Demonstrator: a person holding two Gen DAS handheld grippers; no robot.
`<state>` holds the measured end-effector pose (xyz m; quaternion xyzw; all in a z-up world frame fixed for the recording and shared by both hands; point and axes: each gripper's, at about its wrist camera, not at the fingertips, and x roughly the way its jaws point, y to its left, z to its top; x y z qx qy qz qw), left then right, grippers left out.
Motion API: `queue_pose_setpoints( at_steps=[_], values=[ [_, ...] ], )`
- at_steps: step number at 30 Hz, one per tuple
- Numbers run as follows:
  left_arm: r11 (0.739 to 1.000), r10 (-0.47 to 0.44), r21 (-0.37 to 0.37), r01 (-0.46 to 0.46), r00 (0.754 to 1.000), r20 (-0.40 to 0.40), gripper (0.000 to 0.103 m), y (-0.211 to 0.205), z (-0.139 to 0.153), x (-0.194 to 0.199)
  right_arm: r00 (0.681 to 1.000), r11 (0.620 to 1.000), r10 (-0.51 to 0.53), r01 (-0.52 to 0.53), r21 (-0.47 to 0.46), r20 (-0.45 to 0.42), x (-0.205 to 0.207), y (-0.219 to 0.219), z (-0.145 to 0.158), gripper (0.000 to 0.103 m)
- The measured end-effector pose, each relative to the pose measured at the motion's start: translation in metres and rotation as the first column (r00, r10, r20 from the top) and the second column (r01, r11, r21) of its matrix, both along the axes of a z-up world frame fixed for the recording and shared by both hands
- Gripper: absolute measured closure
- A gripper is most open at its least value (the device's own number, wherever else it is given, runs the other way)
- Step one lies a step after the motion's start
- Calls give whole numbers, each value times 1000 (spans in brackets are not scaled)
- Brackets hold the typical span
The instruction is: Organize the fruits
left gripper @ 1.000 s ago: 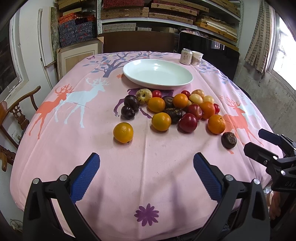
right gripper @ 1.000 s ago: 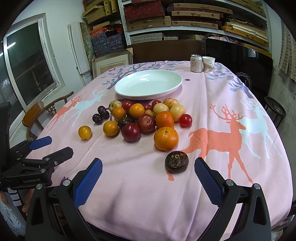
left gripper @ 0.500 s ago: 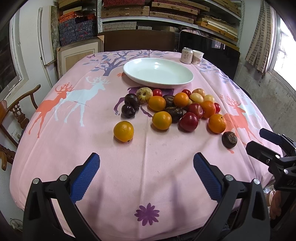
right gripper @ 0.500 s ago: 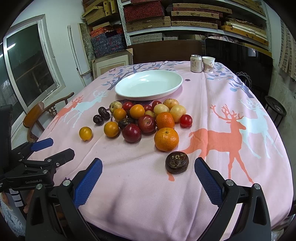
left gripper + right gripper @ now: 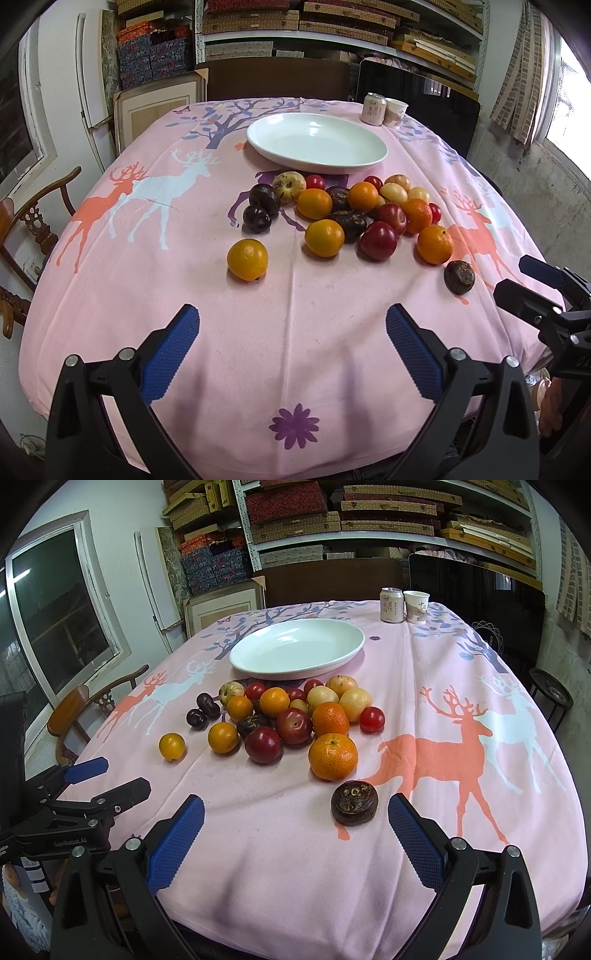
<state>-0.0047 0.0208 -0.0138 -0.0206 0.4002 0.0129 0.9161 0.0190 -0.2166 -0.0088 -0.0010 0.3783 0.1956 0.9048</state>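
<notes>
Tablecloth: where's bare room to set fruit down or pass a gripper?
The plate is empty. Bare cloth lies nearest the grippers, before the lone orange and dark fruit, and over the right-side deer print. The fruit pile crowds the strip right under the plate.

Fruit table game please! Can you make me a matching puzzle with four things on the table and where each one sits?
Things:
1. white plate
2. drink can
3. dark wrinkled fruit
4. lone orange

Places:
A. nearest the right gripper
B. apart from the pile, on its left
C. beside the paper cup
D. just behind the fruit pile

Pairs: 1-D, 2-C, 3-A, 4-B
</notes>
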Motion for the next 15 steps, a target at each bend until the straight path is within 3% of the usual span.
queue_pose_setpoints(
  at_steps=[15],
  values=[
    [1000,11,-13,-11,1000,-28,4,8,-14,12,1000,1000,-16,16,-7,-14,4,0,-11,3]
  ],
)
